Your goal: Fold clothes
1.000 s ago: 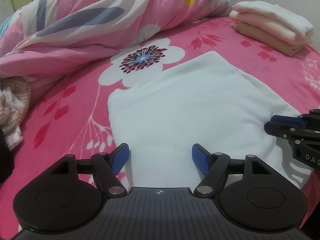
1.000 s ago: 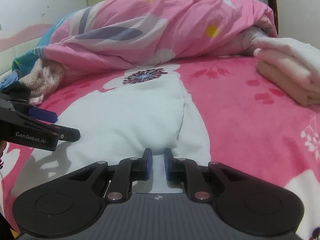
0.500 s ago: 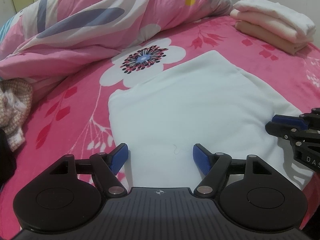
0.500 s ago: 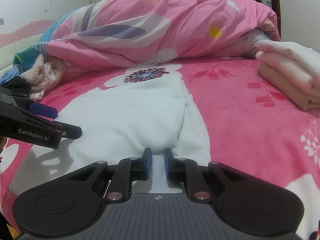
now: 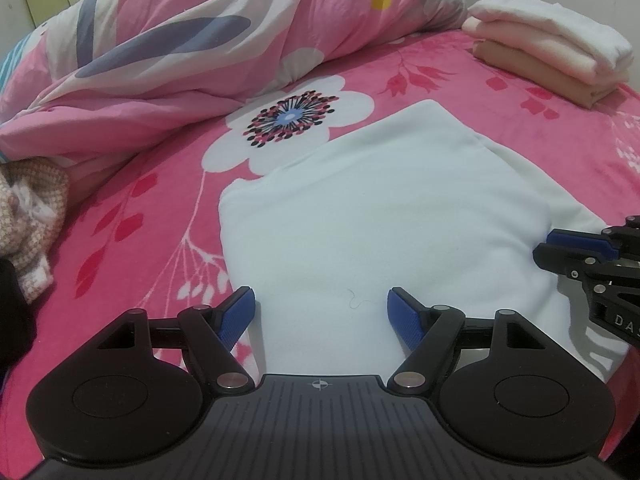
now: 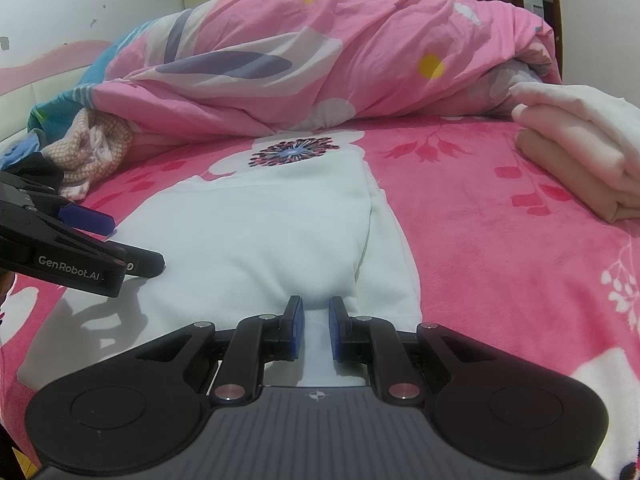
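pink plush covered the bed (image 5: 132, 216), printed with white flowers, and a rumpled pink duvet (image 5: 192, 40) was heaped along its far side from ten to twelve o'clock in the left wrist view. at two o'clock sat a stack of folded clothes (image 5: 548, 52), cream over peach over tan, well apart from the work. at nine o'clock a knitted beige garment (image 5: 28, 208) lay bunched by the duvet's edge.

the task's thing, a white garment (image 5: 380, 216), lay flat mid-bed, already folded into a rough rectangle with a second layer showing along its right side. its long axis ran from the near edge away toward twelve o'clock, pointing at the big printed flower.

the left tongs (image 5: 320, 312) stood wide, hovering at the garment's near left corner; one blue pad sat over bare bed, the other over white cloth, nothing pressed between them. the right tongs (image 6: 316, 322) were narrow, and white cloth filled the slim gap at the near edge; they looked pinched on a fold of it, the fabric puckering up just ahead of the pads.

so the right hand appeared to have the near hem, and the left was nearer the free left corner. judging by this, the next fold would carry the near edge toward twelve o'clock once the left tongs closed.
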Demonstrator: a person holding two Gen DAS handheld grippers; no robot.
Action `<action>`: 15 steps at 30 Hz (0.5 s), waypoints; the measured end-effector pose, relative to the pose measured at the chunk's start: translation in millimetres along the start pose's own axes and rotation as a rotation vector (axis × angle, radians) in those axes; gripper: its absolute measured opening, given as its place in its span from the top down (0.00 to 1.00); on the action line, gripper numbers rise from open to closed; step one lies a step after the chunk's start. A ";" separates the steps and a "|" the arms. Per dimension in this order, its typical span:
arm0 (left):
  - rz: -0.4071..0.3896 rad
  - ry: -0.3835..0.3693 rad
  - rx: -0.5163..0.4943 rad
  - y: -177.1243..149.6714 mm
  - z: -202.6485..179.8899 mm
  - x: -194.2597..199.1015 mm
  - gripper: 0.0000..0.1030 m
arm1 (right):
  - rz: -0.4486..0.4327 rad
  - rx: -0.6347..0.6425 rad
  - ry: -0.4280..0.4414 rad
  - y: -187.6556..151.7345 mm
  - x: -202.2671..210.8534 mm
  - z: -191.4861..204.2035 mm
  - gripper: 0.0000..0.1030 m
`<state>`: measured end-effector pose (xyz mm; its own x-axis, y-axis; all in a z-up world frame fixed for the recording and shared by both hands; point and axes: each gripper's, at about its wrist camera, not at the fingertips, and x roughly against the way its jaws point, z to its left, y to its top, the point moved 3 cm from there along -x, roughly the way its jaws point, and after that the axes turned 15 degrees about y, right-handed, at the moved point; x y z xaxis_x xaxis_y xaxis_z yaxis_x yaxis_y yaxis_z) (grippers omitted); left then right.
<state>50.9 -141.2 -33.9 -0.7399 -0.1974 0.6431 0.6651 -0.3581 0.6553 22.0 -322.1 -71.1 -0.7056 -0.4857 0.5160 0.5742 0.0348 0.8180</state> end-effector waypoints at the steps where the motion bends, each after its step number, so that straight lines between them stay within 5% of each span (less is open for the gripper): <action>1: 0.000 0.001 0.000 0.0 0.0 -0.1 0.28 | -0.001 0.000 0.001 -0.2 0.1 -0.1 0.86; 15: 0.000 0.009 0.000 -0.5 0.0 0.1 0.27 | -0.007 0.004 -0.002 -0.8 0.3 0.0 0.86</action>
<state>50.5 -141.0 -34.2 -0.7408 -0.2056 0.6395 0.6651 -0.3581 0.6552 21.3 -322.3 -71.6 -0.7103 -0.4845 0.5106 0.5674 0.0352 0.8227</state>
